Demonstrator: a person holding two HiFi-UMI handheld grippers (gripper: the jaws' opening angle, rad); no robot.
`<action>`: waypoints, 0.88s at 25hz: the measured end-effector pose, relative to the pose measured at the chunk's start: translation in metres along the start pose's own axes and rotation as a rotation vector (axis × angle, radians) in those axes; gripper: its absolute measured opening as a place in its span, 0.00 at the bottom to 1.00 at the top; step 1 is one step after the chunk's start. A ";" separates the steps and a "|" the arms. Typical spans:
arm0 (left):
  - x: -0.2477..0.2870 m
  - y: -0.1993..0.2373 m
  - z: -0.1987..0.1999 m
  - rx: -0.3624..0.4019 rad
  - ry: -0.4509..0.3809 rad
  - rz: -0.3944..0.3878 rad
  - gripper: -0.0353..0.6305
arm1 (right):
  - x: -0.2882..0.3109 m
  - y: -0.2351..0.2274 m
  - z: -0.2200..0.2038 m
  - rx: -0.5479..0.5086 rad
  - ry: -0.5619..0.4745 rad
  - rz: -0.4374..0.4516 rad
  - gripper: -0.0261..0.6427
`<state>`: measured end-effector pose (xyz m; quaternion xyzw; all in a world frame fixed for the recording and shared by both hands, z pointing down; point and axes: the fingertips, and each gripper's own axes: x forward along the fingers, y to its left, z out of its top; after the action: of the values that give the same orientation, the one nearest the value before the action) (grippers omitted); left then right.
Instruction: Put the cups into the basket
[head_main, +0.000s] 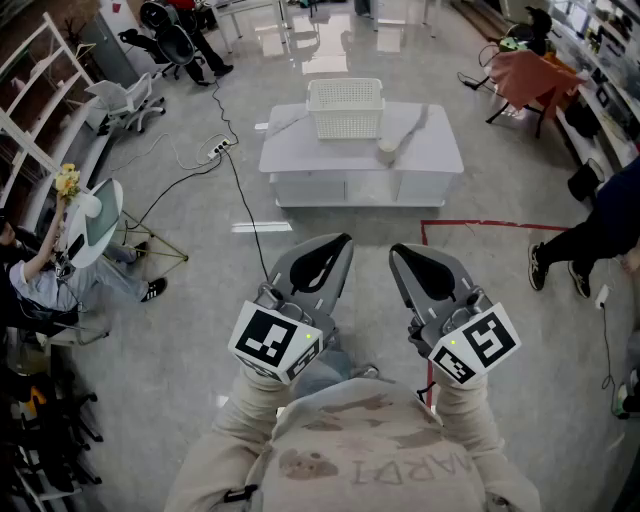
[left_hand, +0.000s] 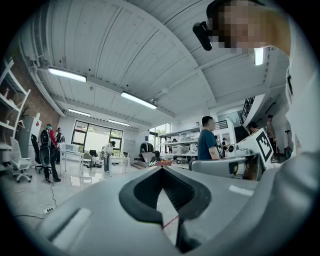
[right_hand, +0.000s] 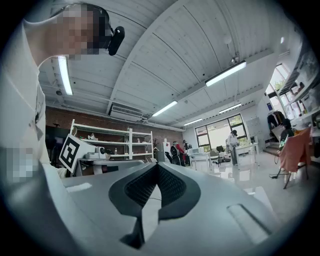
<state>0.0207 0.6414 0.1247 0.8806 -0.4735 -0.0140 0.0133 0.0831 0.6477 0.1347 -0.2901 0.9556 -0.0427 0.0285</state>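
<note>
A white slatted basket (head_main: 345, 107) stands at the back of a low white table (head_main: 300, 150), far ahead of me across the floor. One pale cup (head_main: 387, 152) sits on the table just right of the basket's front corner. Both grippers are held close to my chest, well short of the table. My left gripper (head_main: 343, 243) (left_hand: 161, 169) has its jaws meeting at the tips with nothing between them. My right gripper (head_main: 398, 251) (right_hand: 156, 165) is likewise shut and empty. The gripper views point up at the ceiling and the room, so neither shows the table.
A black cable (head_main: 245, 205) runs over the floor from a power strip (head_main: 218, 149) toward me. Red tape (head_main: 480, 224) marks the floor right of the table. A seated person (head_main: 40, 285) and a round table (head_main: 98, 218) are at the left; a standing person's legs (head_main: 585, 245) at the right.
</note>
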 end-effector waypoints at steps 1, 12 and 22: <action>0.000 -0.001 -0.001 0.001 -0.003 -0.003 0.05 | -0.001 0.000 0.000 0.000 0.001 -0.001 0.08; 0.018 0.029 -0.005 -0.003 0.010 -0.023 0.05 | 0.030 -0.015 -0.005 0.012 0.013 -0.010 0.08; 0.040 0.110 -0.022 0.044 0.029 -0.109 0.05 | 0.090 -0.031 0.006 0.006 -0.061 -0.063 0.08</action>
<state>-0.0484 0.5477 0.1505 0.9053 -0.4246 0.0085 0.0000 0.0262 0.5712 0.1296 -0.3211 0.9445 -0.0377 0.0573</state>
